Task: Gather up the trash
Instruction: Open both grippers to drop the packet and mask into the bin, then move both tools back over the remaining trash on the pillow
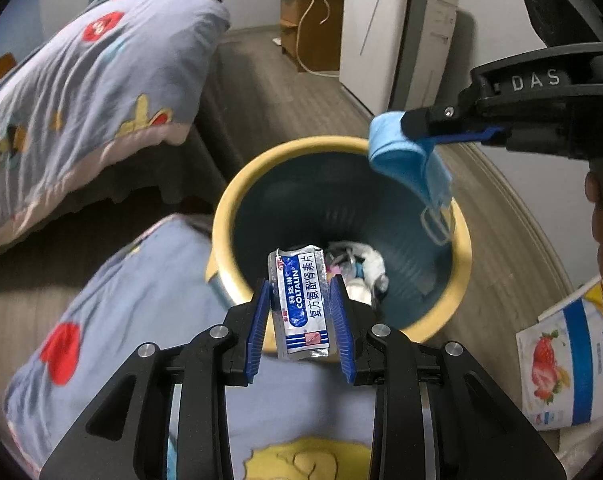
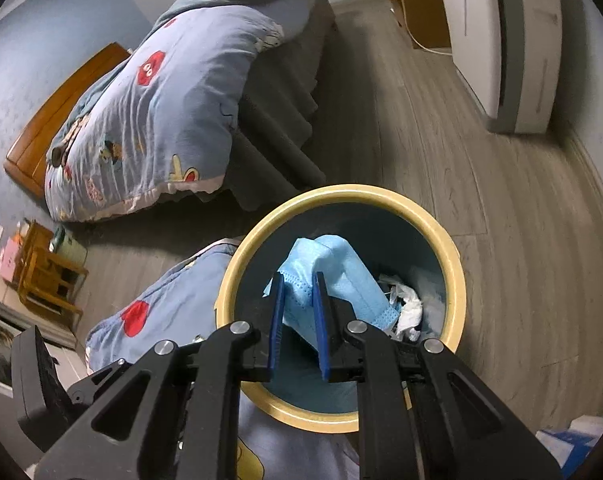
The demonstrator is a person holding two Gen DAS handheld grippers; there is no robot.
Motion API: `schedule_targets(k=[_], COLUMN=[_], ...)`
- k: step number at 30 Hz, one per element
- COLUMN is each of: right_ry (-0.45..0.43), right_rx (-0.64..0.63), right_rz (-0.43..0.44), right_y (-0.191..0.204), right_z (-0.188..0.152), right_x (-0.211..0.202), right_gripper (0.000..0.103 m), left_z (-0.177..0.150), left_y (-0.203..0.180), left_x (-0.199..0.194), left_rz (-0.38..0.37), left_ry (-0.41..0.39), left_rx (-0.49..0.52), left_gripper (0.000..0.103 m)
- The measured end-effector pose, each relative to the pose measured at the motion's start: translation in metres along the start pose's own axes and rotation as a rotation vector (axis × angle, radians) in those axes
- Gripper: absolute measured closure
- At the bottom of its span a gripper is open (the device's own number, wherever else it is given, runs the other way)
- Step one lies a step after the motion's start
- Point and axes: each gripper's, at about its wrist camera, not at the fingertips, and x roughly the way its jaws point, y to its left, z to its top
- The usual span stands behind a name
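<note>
Your left claw (image 1: 301, 280) grips a pill sachet (image 1: 301, 304) lengthwise over the bin's (image 1: 221, 216) near rim, while your right claw (image 2: 297, 280) pinches a blue mask (image 2: 341, 272) hanging above its mouth, so both drops lie straight below.

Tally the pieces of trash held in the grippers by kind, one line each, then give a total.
Blue face mask, in the right gripper: 1
Silver medicine blister pack, in the left gripper: 1
Total: 2
</note>
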Motion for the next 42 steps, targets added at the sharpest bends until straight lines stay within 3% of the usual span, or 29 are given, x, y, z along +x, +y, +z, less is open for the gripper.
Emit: schedule_targets(k=[3,5,6,8,11,12,14,15,16,21,31,42], right_ry=[-0.025,-0.034,-0.037,-0.042,-0.041,-0.043,-0.049,-0.052,-0.057,-0.063,-0.019,0.034], right_rx=[0.034,0.04,0.042,0.044,0.047,0.047,0.045,0.045,0.044,0.033,-0.006,-0.21], right_rz=[0.015,0.008,0.005,-0.006,-0.018,-0.024,-0.036,-0.04,-0.045,-0.072,-0.125,-0.119], right_y=[-0.003,-0.003,-0.004,-0.005,-0.006,-0.006,-0.006,-0.005,-0.004,0.0,0.021,0.084], right_z=[0.001,0.003,0.003,0.002,0.003,0.002,0.003,0.003,0.003,0.003,0.0,-0.026], right_x=[-0.001,-0.002,-0.003,-0.003,-0.003,-0.004,-0.005,-0.005,-0.006,-0.005,0.002,0.013], right_gripper=[0.084,0.075,0.065,0.057,0.053,0.045,0.041,0.035,0.026,0.005,0.006,0.006], left_z=[0.008,0.01,0.01,0.007,0.004,0.001,-0.002,-0.004,-0.006,-0.016,-0.048,-0.111], left_y=[-0.002,-0.001,0.0,0.0,0.001,0.003,0.005,0.006,0.007,0.018,0.057,0.114], left_x=[0.002,0.002,0.002,0.002,0.002,0.002,-0.001,-0.003,-0.004,-0.012,-0.059,-0.149], left_rz=[0.001,-0.007,-0.009,-0.007,-0.003,-0.002,-0.001,0.004,0.013,0.044,0.114,0.261], left_ry=[-0.025,-0.031,-0.033,-0.037,-0.034,-0.031,-0.035,-0.037,-0.039,-0.025,-0.015,-0.015], left_rx=[0.0,-0.012,-0.018,-0.018,-0.02,-0.029,-0.044,-0.049,-0.055,-0.093,-0.153,-0.248], left_gripper=[0.07,0.065,0.062,0.047,0.041,0.037,0.021,0.018,0.012,0.007,0.007,0.006])
